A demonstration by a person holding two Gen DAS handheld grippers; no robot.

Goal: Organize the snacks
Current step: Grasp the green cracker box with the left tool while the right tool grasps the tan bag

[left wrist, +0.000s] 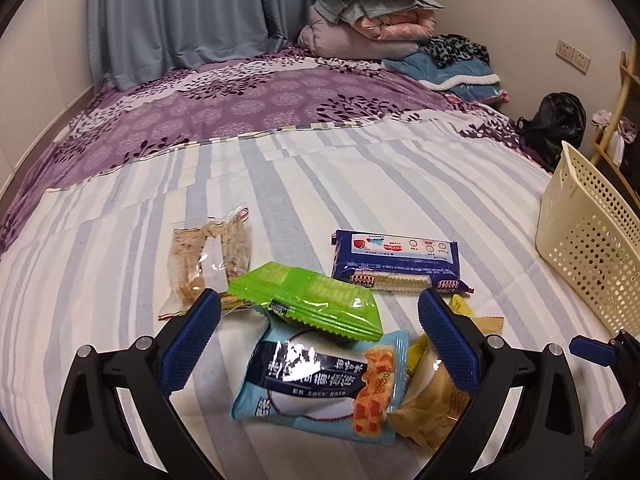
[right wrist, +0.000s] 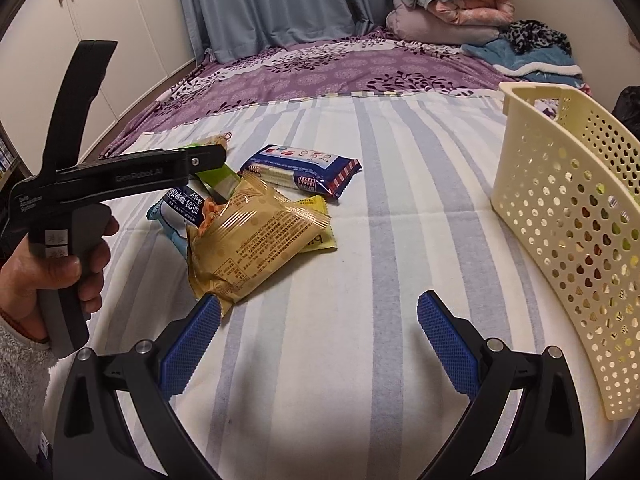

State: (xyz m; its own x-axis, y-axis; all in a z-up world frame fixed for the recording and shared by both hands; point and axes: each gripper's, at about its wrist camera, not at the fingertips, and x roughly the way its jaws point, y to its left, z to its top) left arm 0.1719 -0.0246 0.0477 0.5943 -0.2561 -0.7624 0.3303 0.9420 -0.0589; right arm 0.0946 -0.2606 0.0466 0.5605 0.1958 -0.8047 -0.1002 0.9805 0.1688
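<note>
Several snack packets lie in a loose pile on the striped bed sheet. My left gripper (left wrist: 320, 312) is open above the pile, its fingers on either side of a green packet (left wrist: 316, 300) and a light-blue packet (left wrist: 320, 384). A tan packet (left wrist: 432, 400) lies under its right finger, a dark-blue biscuit pack (left wrist: 396, 260) just beyond, and a clear bag of snacks (left wrist: 212, 260) to the left. My right gripper (right wrist: 320, 316) is open and empty over bare sheet, just right of the tan packet (right wrist: 252, 240). The cream perforated basket (right wrist: 568, 216) stands to its right.
The basket (left wrist: 592, 248) stands at the right edge of the left wrist view. Folded quilts (left wrist: 368, 16) and clothes (left wrist: 452, 64) sit at the head of the bed. A purple floral cover (left wrist: 224, 108) lies beyond the striped sheet. White cupboards (right wrist: 112, 40) stand at the left.
</note>
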